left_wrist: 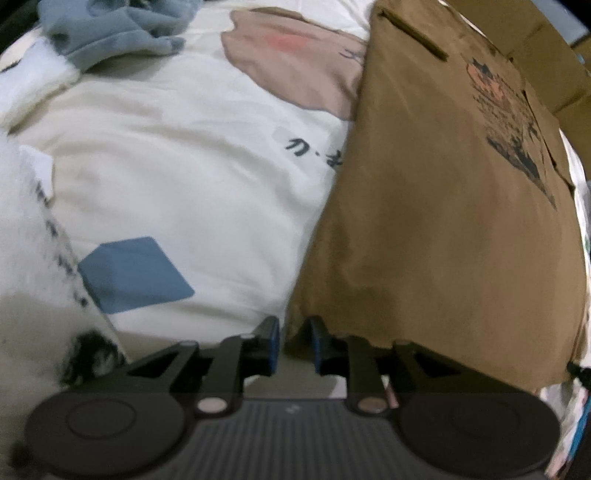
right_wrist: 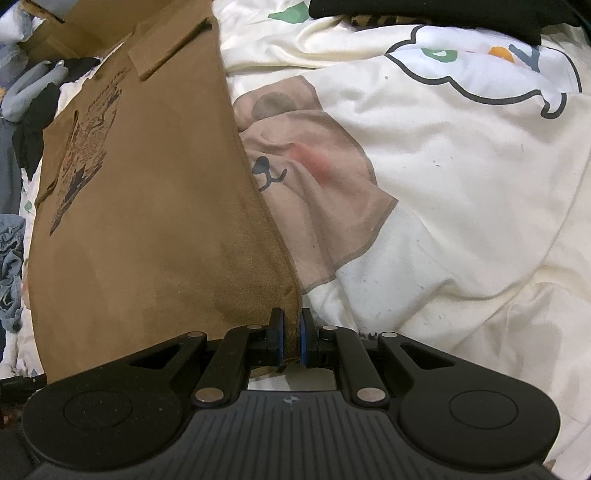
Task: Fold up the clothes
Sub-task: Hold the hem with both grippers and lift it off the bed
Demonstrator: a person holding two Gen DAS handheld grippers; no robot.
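Observation:
A brown T-shirt (left_wrist: 443, 221) with a dark printed graphic lies spread on the bed, filling the right of the left wrist view. My left gripper (left_wrist: 295, 341) sits at its near left corner with a gap between the blue pads; the corner's edge reaches into that gap and is not pinched. In the right wrist view the same brown T-shirt (right_wrist: 147, 221) fills the left half. My right gripper (right_wrist: 292, 339) is shut on its near right corner, with a strip of brown cloth clamped between the pads. Both grippers point steeply down at the bed.
The cream bedding (left_wrist: 184, 166) with cartoon prints lies under everything and spreads to the right (right_wrist: 461, 203). A blue-grey fleece garment (left_wrist: 110, 33) lies at the far left. A heap of dark and blue clothes (right_wrist: 26, 110) sits beyond the shirt, near brown cardboard (left_wrist: 546, 55).

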